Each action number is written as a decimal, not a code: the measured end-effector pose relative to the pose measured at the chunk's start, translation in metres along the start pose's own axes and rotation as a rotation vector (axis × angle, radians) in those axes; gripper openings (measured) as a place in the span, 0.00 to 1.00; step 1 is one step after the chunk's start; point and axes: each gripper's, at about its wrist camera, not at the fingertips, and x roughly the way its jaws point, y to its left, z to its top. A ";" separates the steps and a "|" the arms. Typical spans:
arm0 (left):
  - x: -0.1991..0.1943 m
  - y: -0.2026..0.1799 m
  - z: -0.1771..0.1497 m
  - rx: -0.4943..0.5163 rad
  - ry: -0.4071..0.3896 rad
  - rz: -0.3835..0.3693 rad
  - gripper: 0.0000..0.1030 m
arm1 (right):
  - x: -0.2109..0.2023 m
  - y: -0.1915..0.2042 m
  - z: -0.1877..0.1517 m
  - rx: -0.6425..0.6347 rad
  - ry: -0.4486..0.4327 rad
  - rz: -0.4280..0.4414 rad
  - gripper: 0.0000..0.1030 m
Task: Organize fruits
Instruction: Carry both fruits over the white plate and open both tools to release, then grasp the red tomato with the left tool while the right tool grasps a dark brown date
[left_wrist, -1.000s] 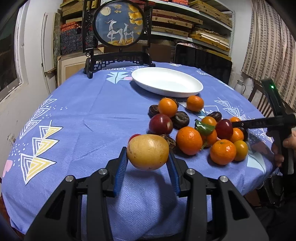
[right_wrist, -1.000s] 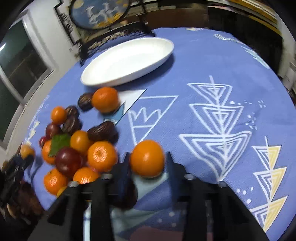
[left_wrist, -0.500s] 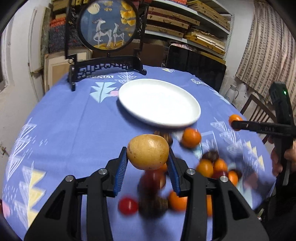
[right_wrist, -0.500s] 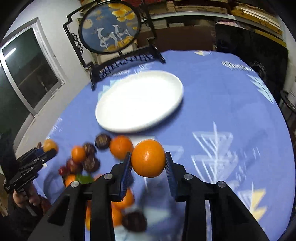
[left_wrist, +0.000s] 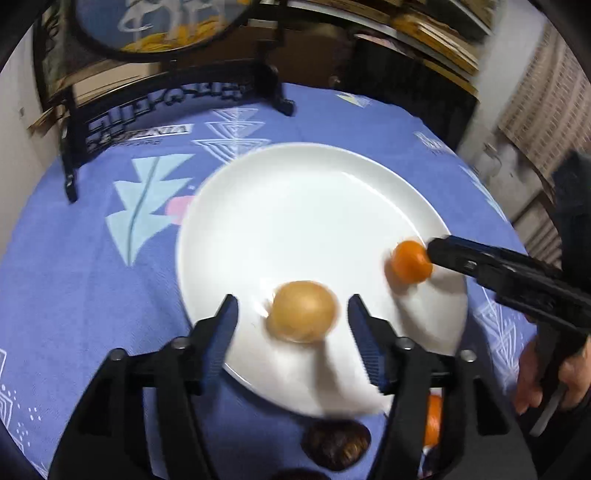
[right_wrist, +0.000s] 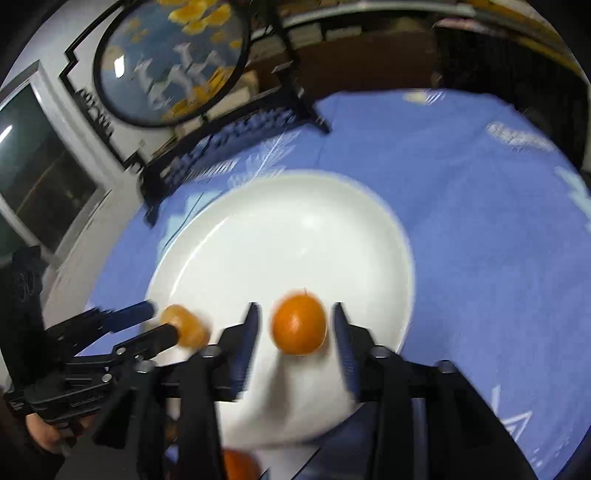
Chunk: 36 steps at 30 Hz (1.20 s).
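Opening just now, each tool stands wide: yellow fruit (left_wrist: 303, 311) between left tool (left_wrist: 291, 325); orange (right_wrist: 299, 323) between right tool (right_wrist: 295, 332).

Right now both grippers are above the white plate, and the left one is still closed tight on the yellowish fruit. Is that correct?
Not quite. The left gripper is open: its jaws have just been opening, and the left wrist view shows gaps on both sides of the yellowish fruit. The rest holds: both grippers are over the white plate.
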 end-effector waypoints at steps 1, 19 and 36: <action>-0.006 0.002 0.000 -0.010 -0.018 -0.019 0.61 | -0.010 0.001 -0.002 -0.008 -0.046 -0.001 0.57; -0.143 -0.006 -0.209 0.221 -0.128 0.027 0.77 | -0.122 -0.010 -0.160 -0.052 -0.086 -0.047 0.63; -0.118 0.032 -0.233 0.167 -0.089 0.149 0.56 | -0.139 -0.012 -0.199 -0.008 -0.079 -0.054 0.63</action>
